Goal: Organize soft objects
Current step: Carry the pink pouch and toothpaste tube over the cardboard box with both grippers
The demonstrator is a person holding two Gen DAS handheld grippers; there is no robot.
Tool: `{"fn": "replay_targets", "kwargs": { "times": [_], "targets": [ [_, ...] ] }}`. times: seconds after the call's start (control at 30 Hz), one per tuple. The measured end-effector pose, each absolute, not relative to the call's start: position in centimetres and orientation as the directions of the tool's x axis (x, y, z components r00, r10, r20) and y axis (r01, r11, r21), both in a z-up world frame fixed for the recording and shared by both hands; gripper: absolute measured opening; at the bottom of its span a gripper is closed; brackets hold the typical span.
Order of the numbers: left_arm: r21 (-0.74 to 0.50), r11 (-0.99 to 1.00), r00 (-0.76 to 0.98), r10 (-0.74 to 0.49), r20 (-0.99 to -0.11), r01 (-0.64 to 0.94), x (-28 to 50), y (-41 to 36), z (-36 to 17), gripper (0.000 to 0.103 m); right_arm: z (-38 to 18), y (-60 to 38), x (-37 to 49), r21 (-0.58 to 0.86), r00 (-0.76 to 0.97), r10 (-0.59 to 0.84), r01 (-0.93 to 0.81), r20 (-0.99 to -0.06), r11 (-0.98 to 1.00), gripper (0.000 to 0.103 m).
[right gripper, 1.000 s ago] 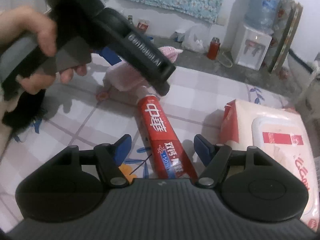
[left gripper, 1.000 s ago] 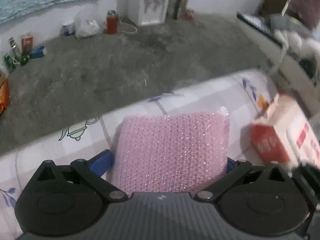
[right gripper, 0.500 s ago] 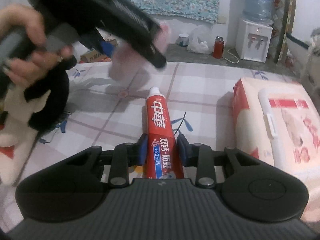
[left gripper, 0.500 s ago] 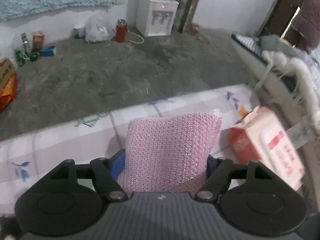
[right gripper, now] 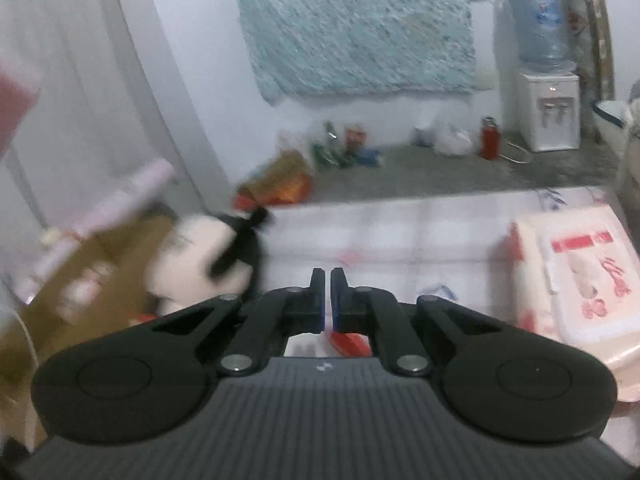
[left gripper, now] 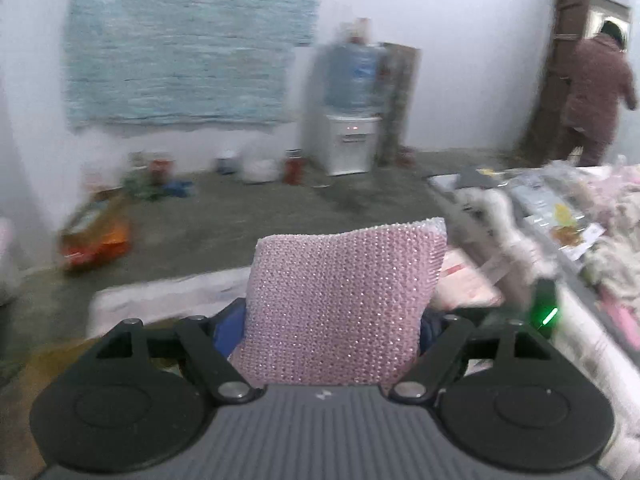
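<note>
A pink knitted pad [left gripper: 344,300] stands upright between the blue pads of my left gripper [left gripper: 330,320], held in the air well above the checked tablecloth [left gripper: 168,296]. The jaws are opening slightly while the pads still press its sides. My right gripper [right gripper: 327,280] is shut, fingertips almost touching, with nothing showing between the tips. A bit of the red toothpaste tube [right gripper: 348,340] shows under the finger bases; I cannot tell whether it is pinched. A black and white plush toy [right gripper: 208,264] lies at the table's left edge.
A red and white wipes pack [right gripper: 576,280] lies on the right of the table [right gripper: 400,232]. A cardboard box [right gripper: 92,280] stands left of it. Fluffy items and packets [left gripper: 560,220] are piled at right. A water dispenser [left gripper: 350,136] and a person [left gripper: 596,92] are farther back.
My left gripper closed on the pink pad and lifted it high off the table. My right jaws closed from around the toothpaste tube to shut, and that view rose and tilted up.
</note>
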State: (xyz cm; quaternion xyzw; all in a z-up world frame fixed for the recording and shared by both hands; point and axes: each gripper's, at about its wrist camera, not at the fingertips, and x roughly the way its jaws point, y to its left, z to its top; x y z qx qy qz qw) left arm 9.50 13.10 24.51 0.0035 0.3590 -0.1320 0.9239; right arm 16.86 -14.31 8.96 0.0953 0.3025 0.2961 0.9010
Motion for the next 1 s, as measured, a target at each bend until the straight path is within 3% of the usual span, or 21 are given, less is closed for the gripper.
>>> {"fn": "replay_targets", "kwargs": {
  "times": [0.23, 0.27, 0.37, 0.4, 0.57, 0.67, 0.73, 0.8, 1.0],
  "targets": [
    [-0.006, 0.999, 0.722, -0.031, -0.691, 0.037, 0.3, 20.9, 24.2, 0.082, 7.9, -12.8, 16.5, 0.237, 0.608, 0.484, -0.443, -0.629, 0.865, 0.006],
    [-0.024, 0.999, 0.719, -0.036, -0.694, 0.027, -0.4, 21.7, 23.7, 0.083, 7.6, -12.7, 16.5, 0.221, 0.598, 0.483, -0.459, -0.64, 0.861, 0.014],
    [-0.085, 0.996, 0.712, -0.073, -0.698, 0.018, -2.0, 23.7, 22.5, 0.083, 5.8, -11.0, 16.6, 0.152, 0.531, 0.462, -0.525, -0.711, 0.837, 0.063],
    [-0.092, 0.996, 0.711, -0.078, -0.698, 0.019, -2.5, 24.1, 22.3, 0.084, 5.1, -10.5, 16.7, 0.124, 0.515, 0.443, -0.54, -0.734, 0.832, 0.07],
    [-0.097, 0.995, 0.708, -0.092, -0.7, 0.033, -4.3, 25.7, 20.6, 0.084, 1.4, -7.8, 18.6, 0.007, 0.496, 0.349, -0.568, -0.795, 0.823, 0.069],
    [-0.128, 0.991, 0.695, -0.109, -0.711, 0.025, -5.5, 27.1, 18.7, 0.085, 1.6, -7.2, 18.7, 0.037, 0.497, 0.368, -0.556, -0.786, 0.83, 0.027],
    [-0.119, 0.993, 0.683, -0.101, -0.723, 0.021, -5.9, 27.6, 17.3, 0.085, 2.1, -6.2, 18.0, -0.016, 0.495, 0.328, -0.57, -0.805, 0.821, 0.025],
    [-0.108, 0.994, 0.672, -0.086, -0.736, 0.009, -6.3, 28.5, 16.2, 0.085, 2.5, -6.5, 17.5, 0.044, 0.465, 0.353, -0.555, -0.812, 0.831, 0.024],
    [-0.074, 0.997, 0.606, -0.044, -0.794, -0.025, -6.4, 31.1, 13.7, 0.085, 6.0, -8.0, 12.7, 0.194, 0.529, 0.506, -0.536, -0.681, 0.822, 0.024]
  ]
}}
